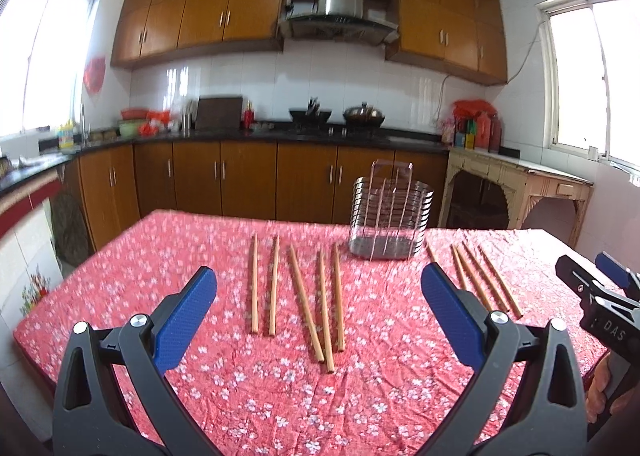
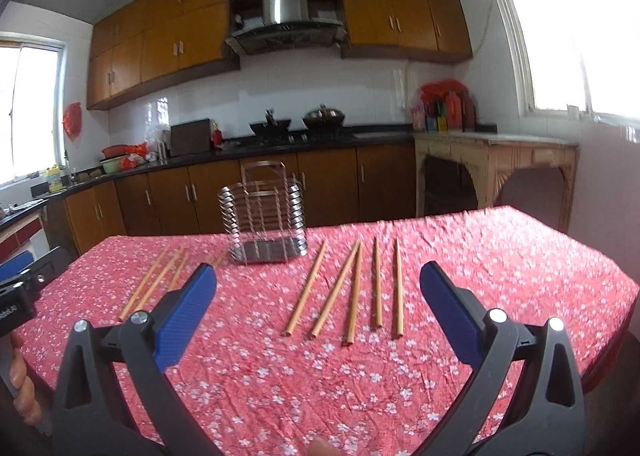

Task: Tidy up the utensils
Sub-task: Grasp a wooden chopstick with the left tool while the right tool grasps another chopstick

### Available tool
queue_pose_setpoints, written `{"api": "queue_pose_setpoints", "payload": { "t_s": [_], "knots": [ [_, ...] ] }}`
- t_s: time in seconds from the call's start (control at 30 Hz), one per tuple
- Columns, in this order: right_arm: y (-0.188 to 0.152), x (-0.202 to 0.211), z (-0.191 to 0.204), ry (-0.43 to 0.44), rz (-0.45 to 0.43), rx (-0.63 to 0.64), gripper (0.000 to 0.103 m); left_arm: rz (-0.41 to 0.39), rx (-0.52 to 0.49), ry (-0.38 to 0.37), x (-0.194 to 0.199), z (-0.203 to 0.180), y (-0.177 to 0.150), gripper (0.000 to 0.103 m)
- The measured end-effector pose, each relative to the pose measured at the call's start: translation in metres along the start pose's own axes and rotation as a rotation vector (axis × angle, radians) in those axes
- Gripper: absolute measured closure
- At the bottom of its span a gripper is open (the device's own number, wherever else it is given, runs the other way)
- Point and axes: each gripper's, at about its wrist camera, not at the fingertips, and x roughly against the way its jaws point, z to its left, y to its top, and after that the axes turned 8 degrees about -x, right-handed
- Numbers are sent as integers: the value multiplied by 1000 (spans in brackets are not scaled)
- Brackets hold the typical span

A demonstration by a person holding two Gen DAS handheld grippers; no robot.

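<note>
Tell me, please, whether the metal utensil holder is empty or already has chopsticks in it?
Empty: the metal holder stands upright with nothing visible between its wires, and the chopsticks all lie flat on the tablecloth.

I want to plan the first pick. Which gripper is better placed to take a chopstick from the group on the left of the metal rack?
Left, probably. The left gripper is open with the left chopsticks right between its fingers; the right gripper faces the other group beside the metal rack.

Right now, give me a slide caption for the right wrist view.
Open right hand-held gripper above five loose wooden chopsticks on a red floral tablecloth, empty wire utensil holder behind.
</note>
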Motion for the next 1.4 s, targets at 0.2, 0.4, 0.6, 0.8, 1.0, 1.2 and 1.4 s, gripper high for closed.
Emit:
{"api": "queue_pose_setpoints", "payload": {
  "t_s": [0.2,0.4,0.6,0.8,1.0,1.2,1.4],
  "knots": [
    [-2,-57,-39,-101,164,-111,14,90,10,44,-32,21,-1,2],
    [-6,-118,-75,-184,369,-151,61,243,-4,80,-80,48,-5,12],
    [-21,-163,-80,-228,494,-97,80,390,67,49,-116,76,-18,42],
    [-35,-180,-86,-262,543,-106,95,439,60,34,-133,80,-27,50],
    [-36,-181,-82,-270,536,-91,95,489,55,5,-149,78,-29,59],
    [-35,-179,-81,-270,532,-86,95,551,34,2,-171,73,-31,72],
    [-34,-177,-81,-266,533,-83,95,592,5,-6,-179,68,-38,81]
  ]
}}
